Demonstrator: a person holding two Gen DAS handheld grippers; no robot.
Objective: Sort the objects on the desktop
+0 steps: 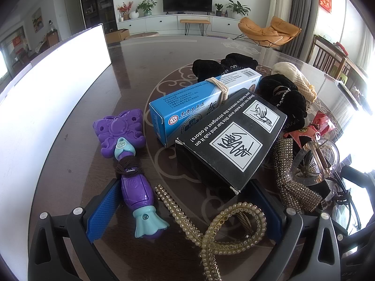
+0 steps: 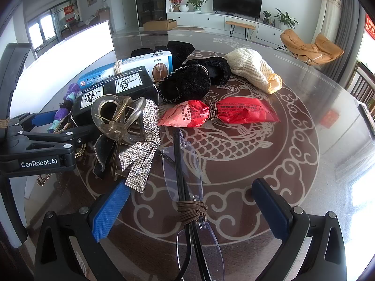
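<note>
Nearest the left gripper (image 1: 185, 210), whose blue pads stand spread wide with nothing between them, a pearl hair claw (image 1: 234, 229) and a pearl barrette (image 1: 175, 207) lie on the dark glass table (image 1: 131, 75). Just beside the left pad rests a purple butterfly toy (image 1: 127, 157) wound with a brown hair tie. Beyond these a black box (image 1: 232, 135) leans against a blue medicine box (image 1: 199, 100) banded with a cream tie.

Likewise spread and empty, the right gripper (image 2: 189, 208) hangs over folded rimless glasses (image 2: 185, 182) bound with a brown elastic; they lie between its fingers, untouched. To their left a rhinestone bow (image 2: 140, 149) sits under a clear hair claw (image 2: 117, 117). Farther off lie two red packets (image 2: 220, 113) tied together, then black scrunchies (image 2: 194, 79) and a cream knit pouch (image 2: 253, 71). Another black scrunchie (image 2: 180, 46) lies behind the boxes.
</note>
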